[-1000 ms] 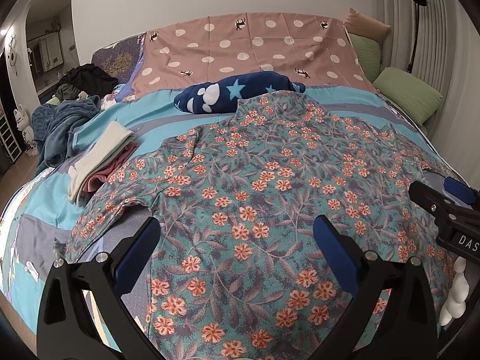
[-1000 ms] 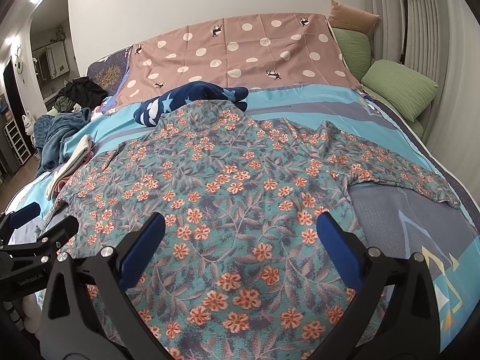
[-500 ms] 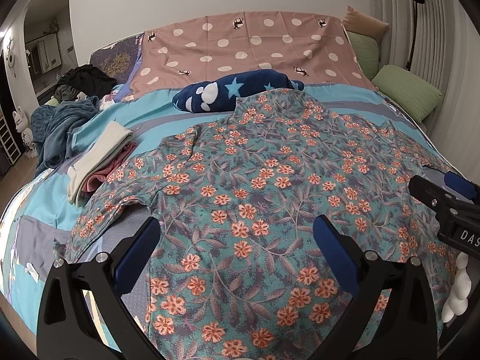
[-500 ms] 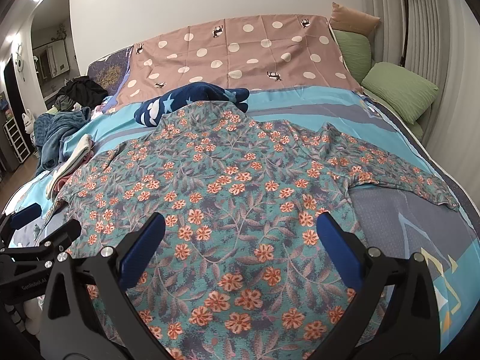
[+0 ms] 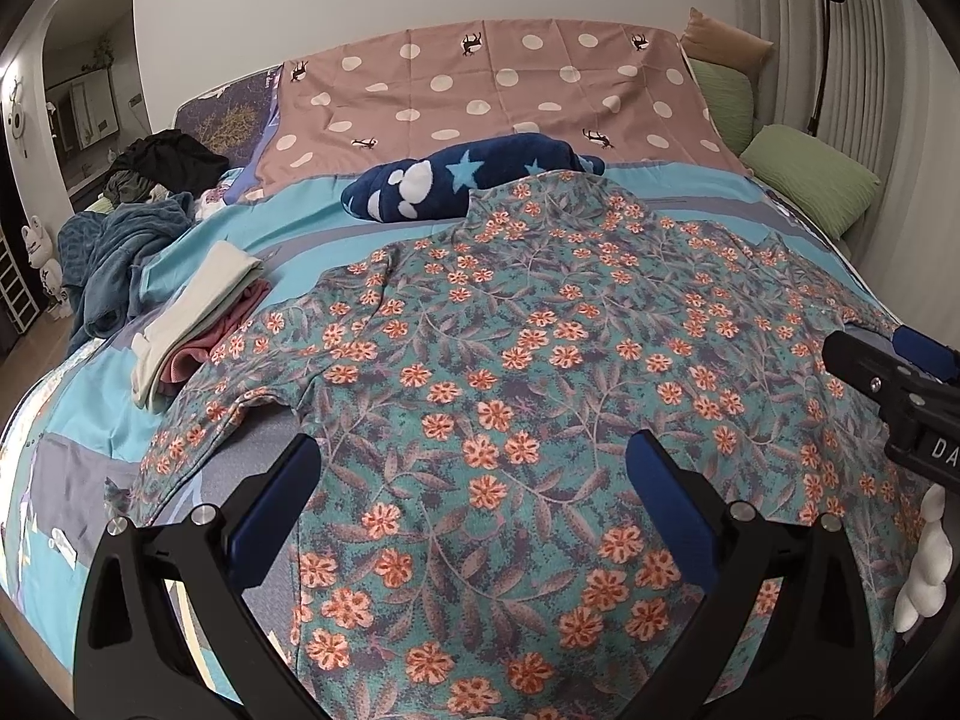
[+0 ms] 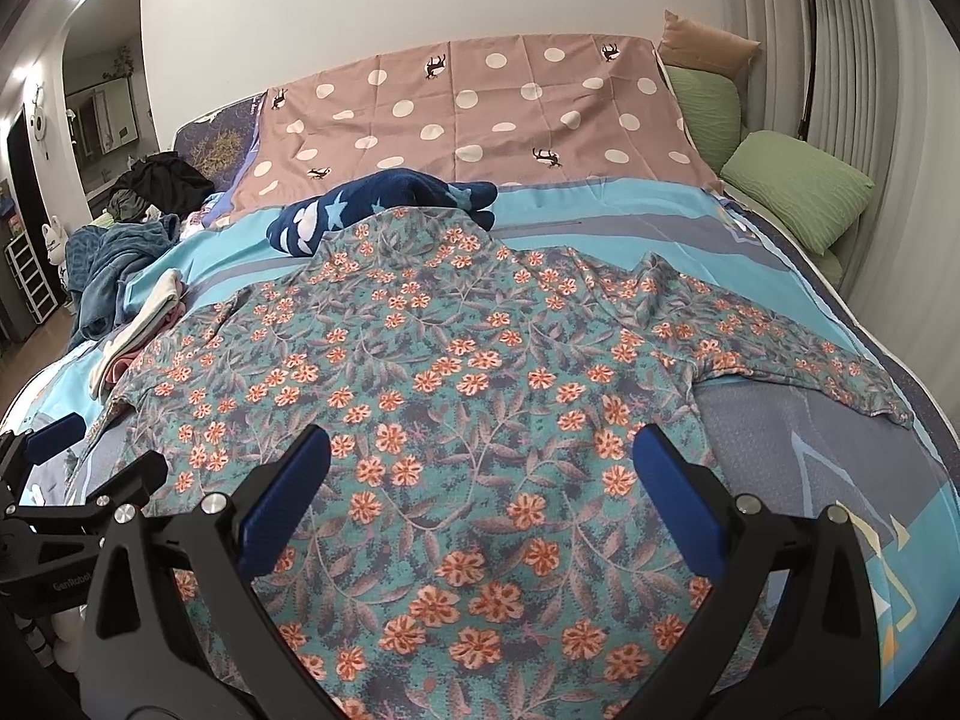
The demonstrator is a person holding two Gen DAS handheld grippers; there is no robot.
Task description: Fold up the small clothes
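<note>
A teal long-sleeved top with orange flowers point(image 5: 540, 360) point(image 6: 468, 372) lies spread flat on the bed, sleeves out to both sides and collar at the far end. My left gripper point(image 5: 474, 480) hovers open above the top's near left part, nothing between its blue pads. My right gripper point(image 6: 480, 474) hangs open over the near right part, also empty. Each gripper shows at the other view's edge: the right gripper point(image 5: 888, 372) and the left gripper point(image 6: 84, 462).
A folded stack of cream and pink clothes point(image 5: 192, 324) lies left of the top. A navy star-print blanket point(image 5: 462, 186) sits behind the collar. Dark clothes and a blue blanket point(image 5: 120, 240) pile at far left. Green pillows point(image 6: 792, 186) line the right wall.
Both grippers have drifted very slightly; the top and everything else on the bed lie as before. Both stay open.
</note>
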